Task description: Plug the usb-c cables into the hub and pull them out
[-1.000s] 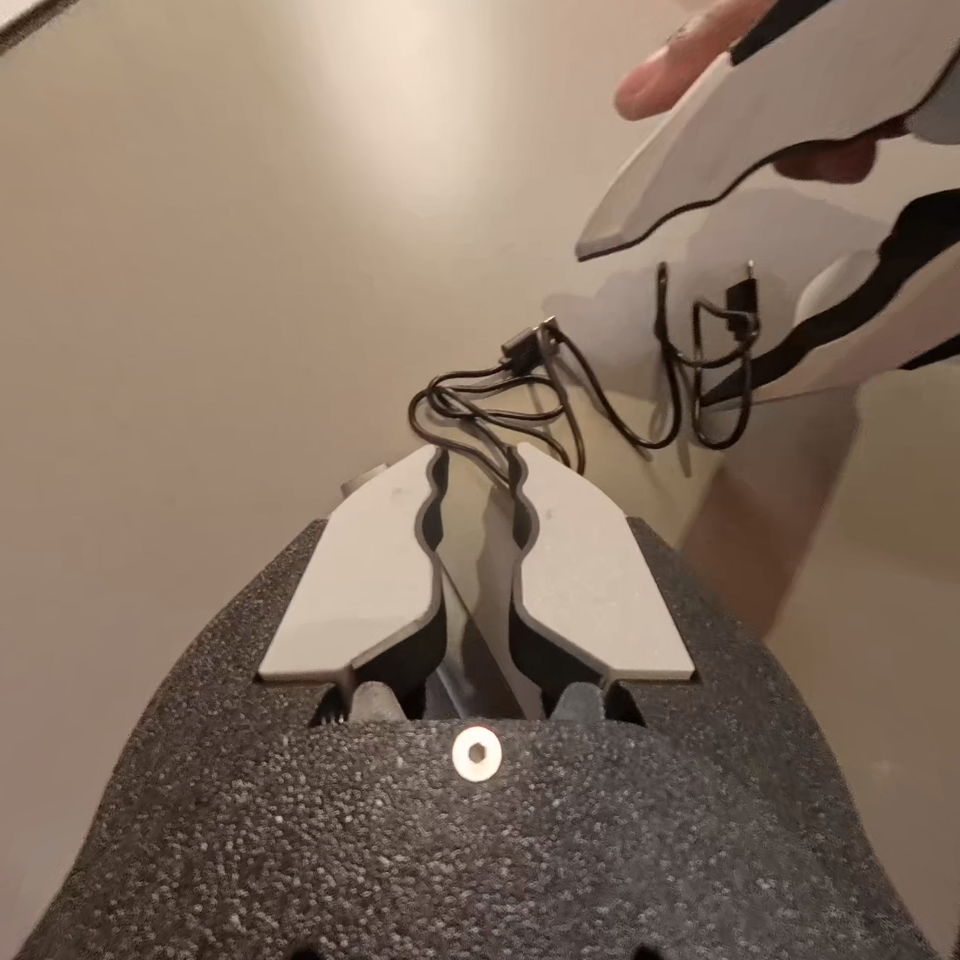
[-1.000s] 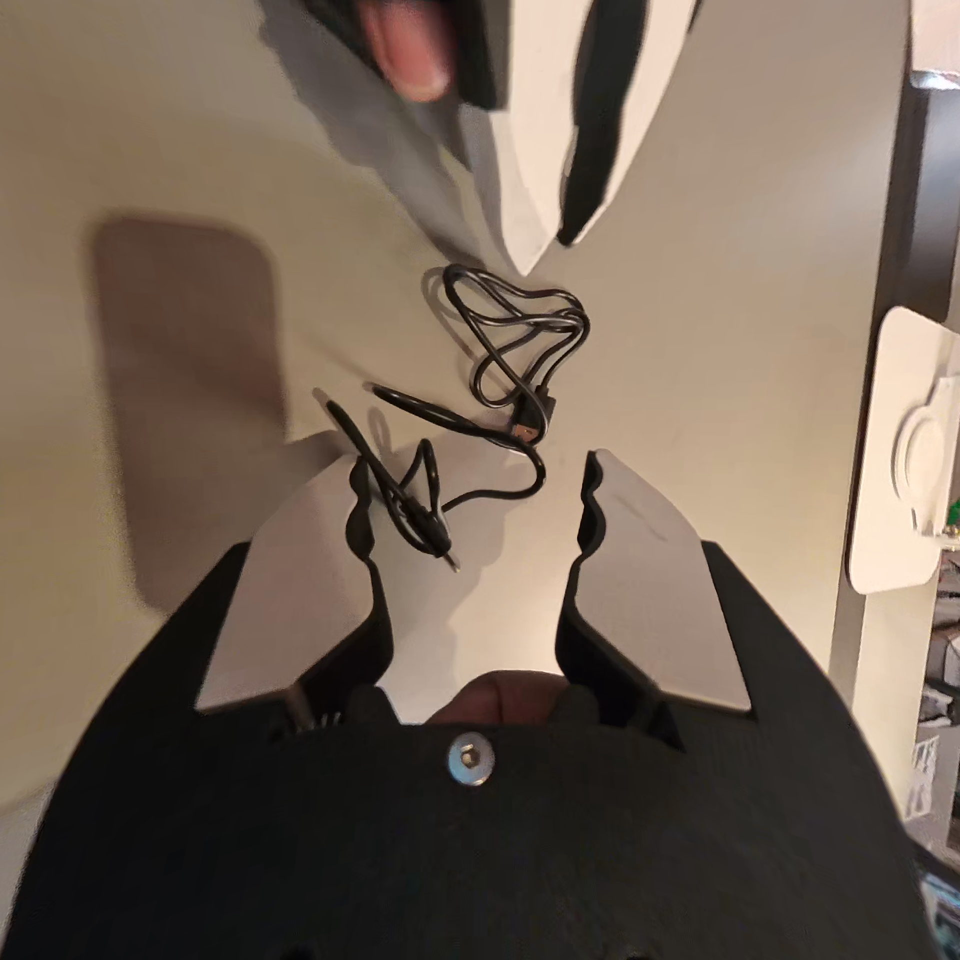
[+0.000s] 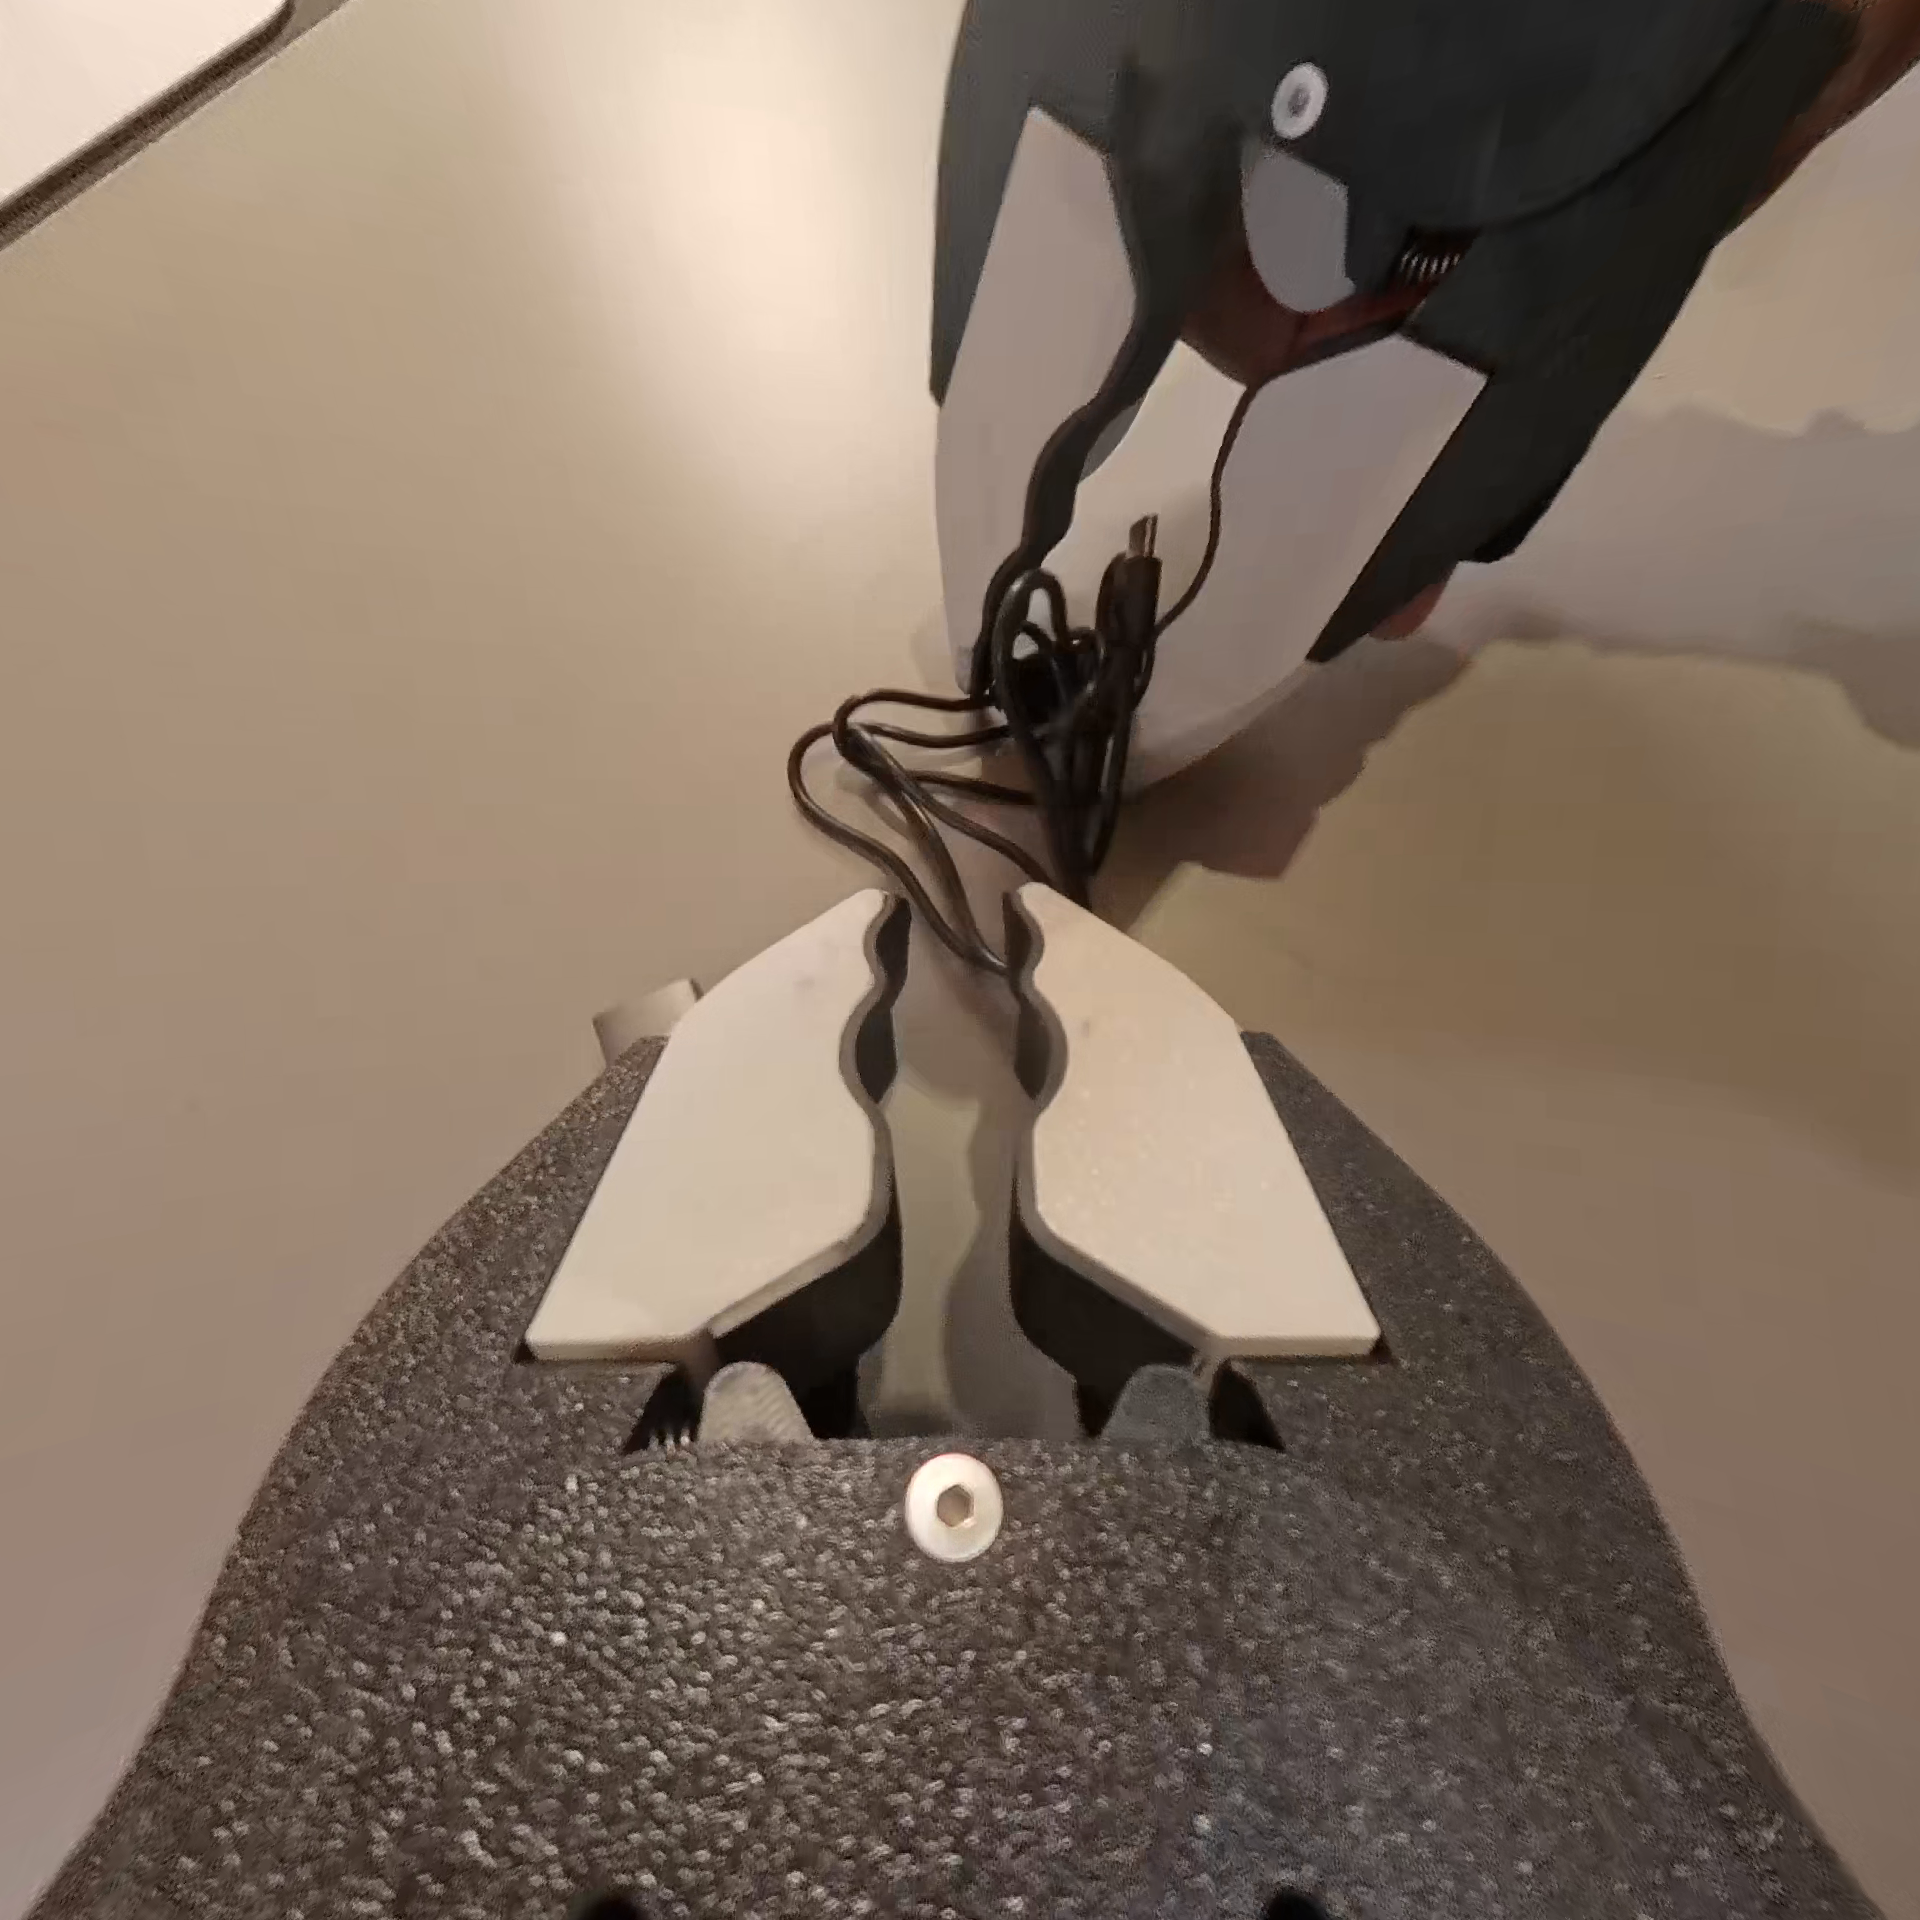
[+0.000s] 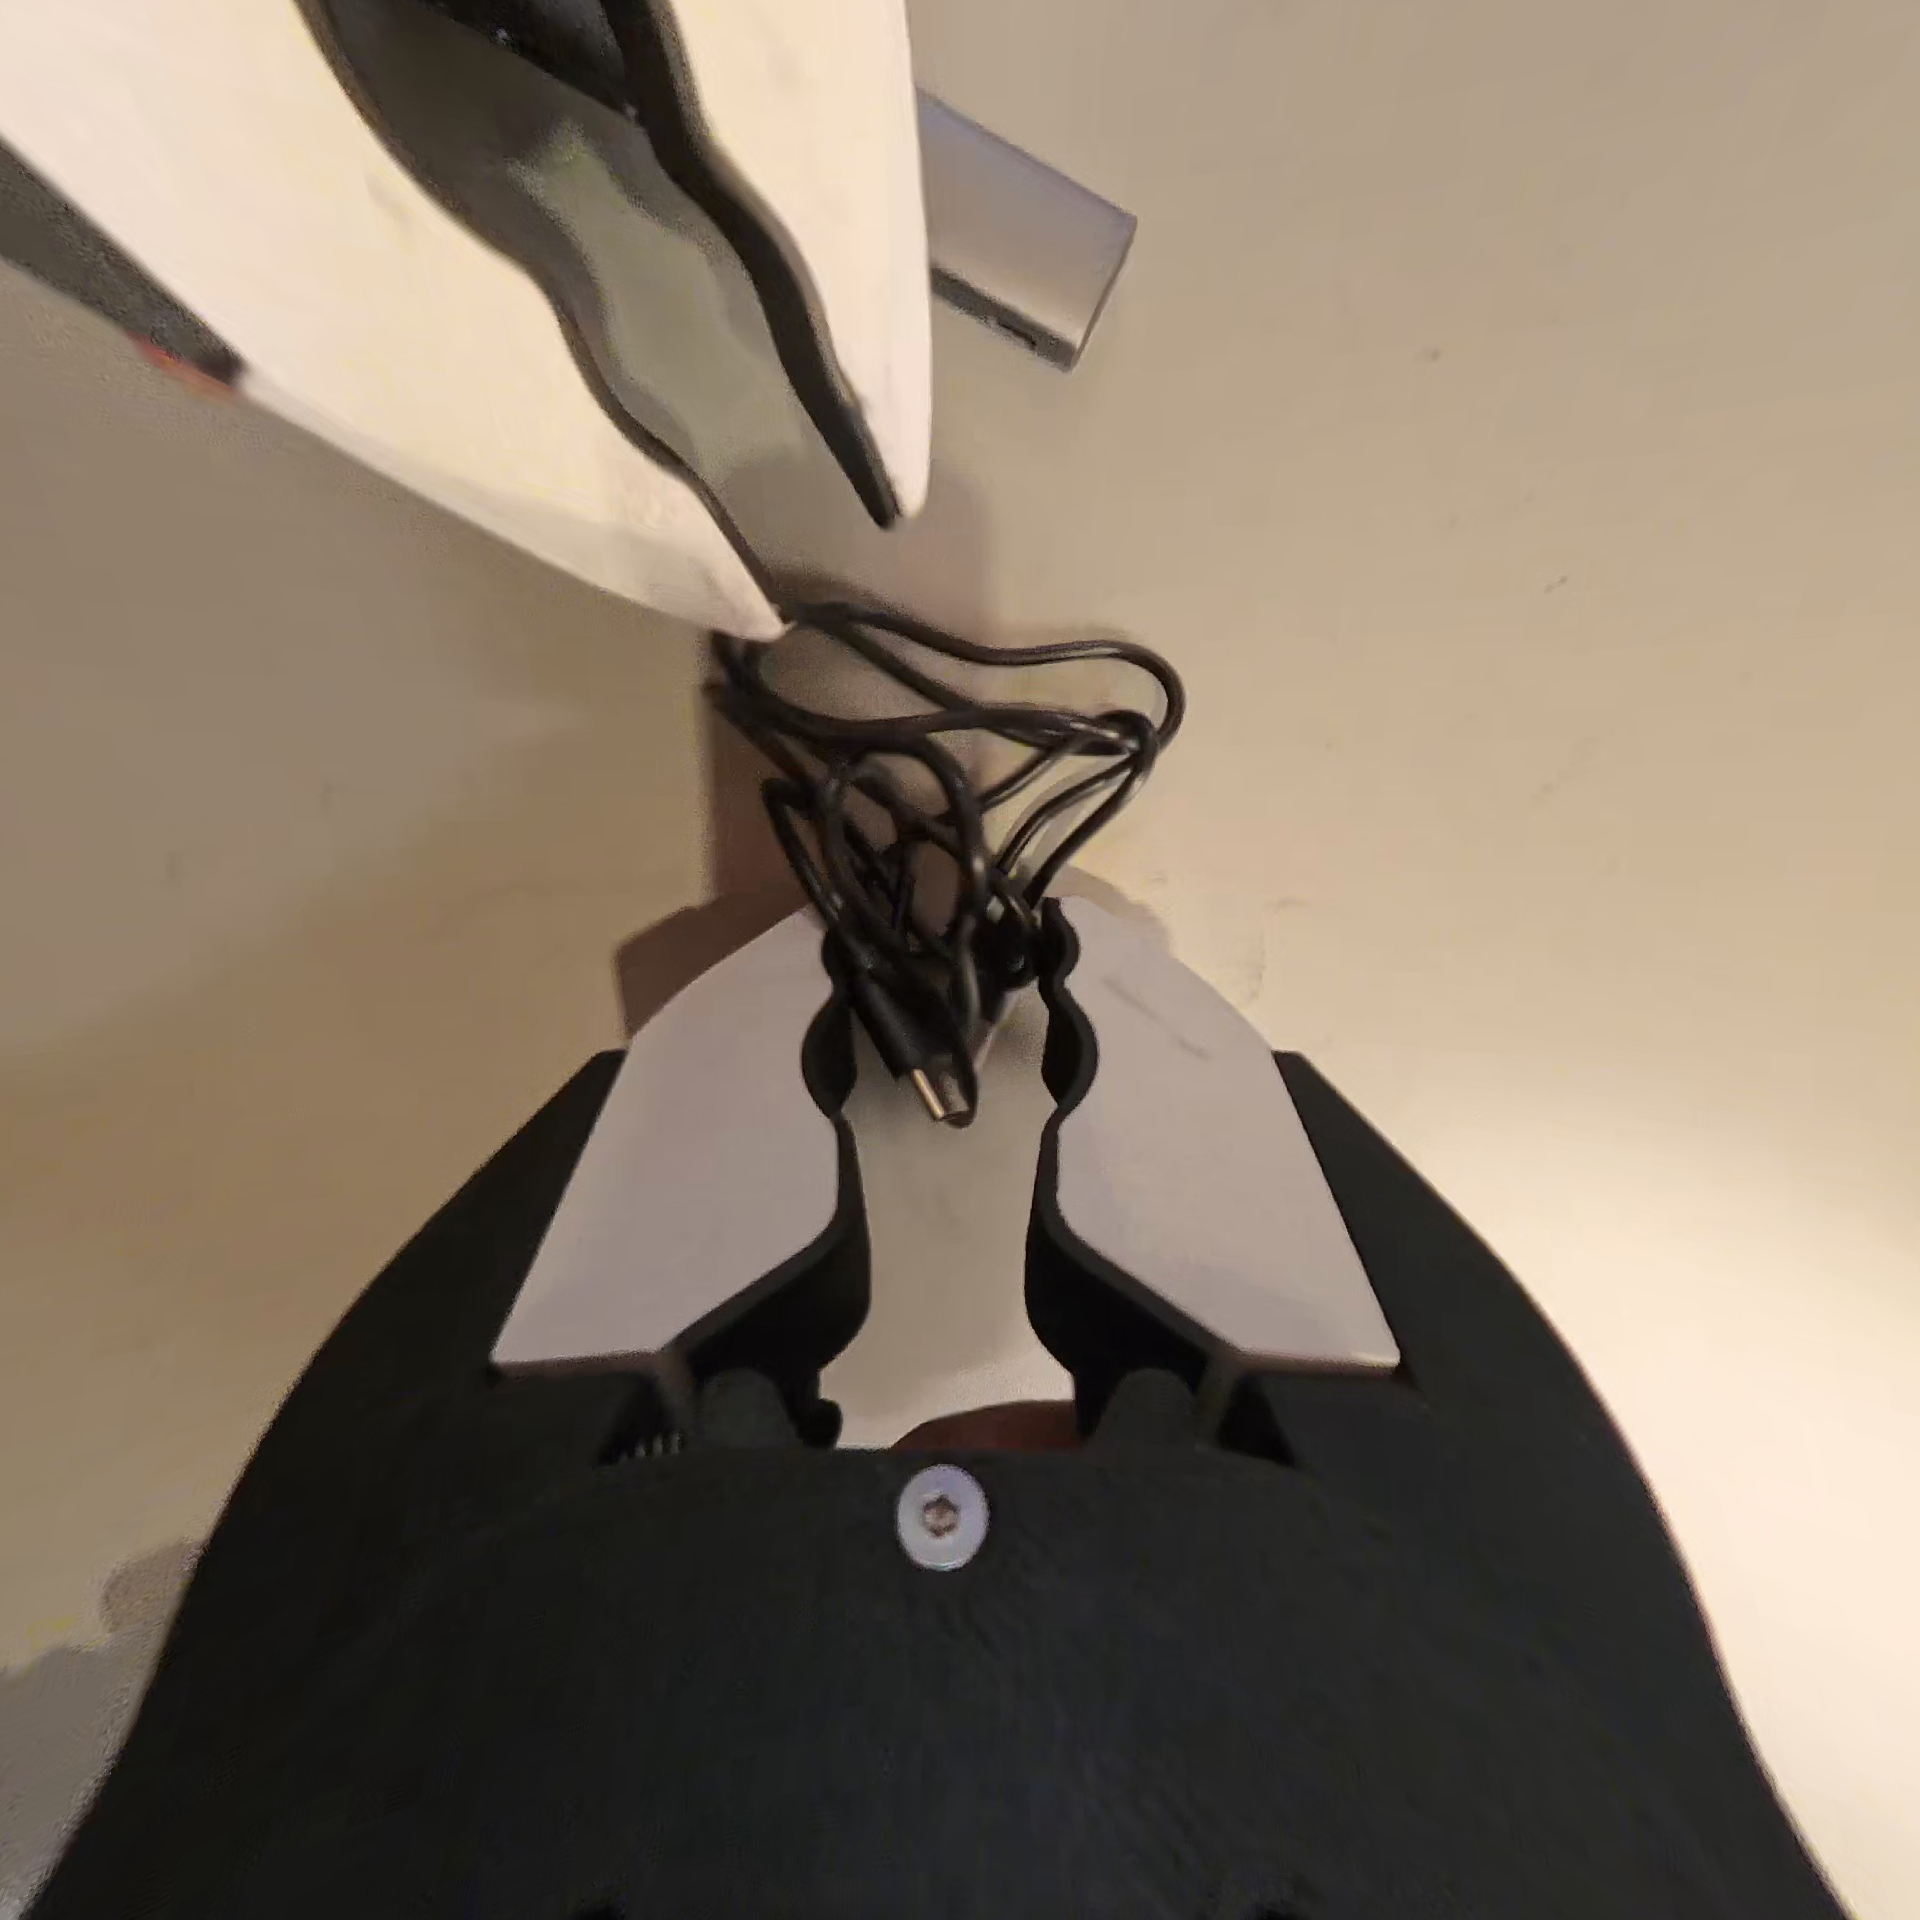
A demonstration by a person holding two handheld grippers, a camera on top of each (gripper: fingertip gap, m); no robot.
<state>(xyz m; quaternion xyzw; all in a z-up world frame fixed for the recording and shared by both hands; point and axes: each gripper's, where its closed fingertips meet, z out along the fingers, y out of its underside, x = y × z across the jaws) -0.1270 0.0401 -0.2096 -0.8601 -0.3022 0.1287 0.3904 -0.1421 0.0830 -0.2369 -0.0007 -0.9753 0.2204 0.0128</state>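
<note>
Black usb-c cables (image 4: pixel 966 810), tangled on the beige worktop (image 4: pixel 1507 727). Right hand-held gripper (image 4: pixel 940 940): fingers pinching the bundle, one plug between them. Left hand-held gripper (image 3: pixel 951 914): fingers slightly apart, empty; grey hub (image 4: pixel 1023 249) beside it.

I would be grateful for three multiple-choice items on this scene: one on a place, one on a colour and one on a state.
1. Where is the hub?
A. In the right claw
B. On the table, beyond the left claw
C. On top of the cables

2. What colour are the cables?
A. White
B. Red
C. Black

3. What state is the plug nearest the right camera in?
A. Free, between the right claw's fingers
B. Seated in the hub
C. Held by the left claw

Key: 1 B, the grey hub shows behind the left claw. 2 C, every strand is black. 3 A, its metal tip is bare.
</note>
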